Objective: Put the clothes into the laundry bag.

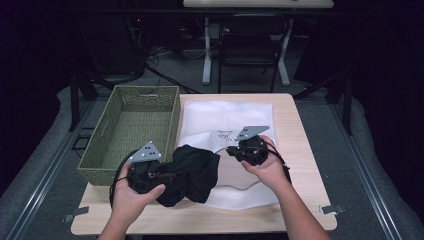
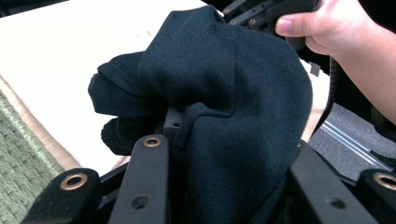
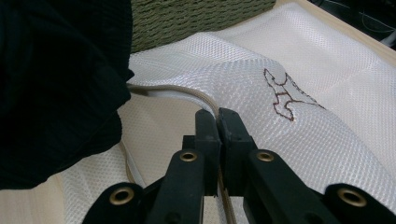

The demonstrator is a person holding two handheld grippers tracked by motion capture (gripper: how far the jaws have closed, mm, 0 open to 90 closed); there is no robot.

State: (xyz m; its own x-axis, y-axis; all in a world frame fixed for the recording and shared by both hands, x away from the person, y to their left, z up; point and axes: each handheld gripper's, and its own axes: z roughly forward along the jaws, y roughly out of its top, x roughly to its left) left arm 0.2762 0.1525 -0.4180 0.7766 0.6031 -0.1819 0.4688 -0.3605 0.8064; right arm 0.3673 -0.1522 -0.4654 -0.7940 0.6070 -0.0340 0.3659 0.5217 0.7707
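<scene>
My left fingers (image 2: 224,154) grip the black sweater (image 1: 192,172). My right fingers (image 3: 218,123), clenched on the white mesh bag's (image 1: 225,117) rim, hold its mouth open just right of the sweater.

Left hand-held gripper (image 1: 167,175) grips black garment (image 1: 192,172) beside white mesh bag (image 1: 225,117).

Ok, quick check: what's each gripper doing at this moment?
Left gripper: closed on the black garment.
Right gripper: shut on the rim of the white mesh bag, holding its opening up.
</scene>
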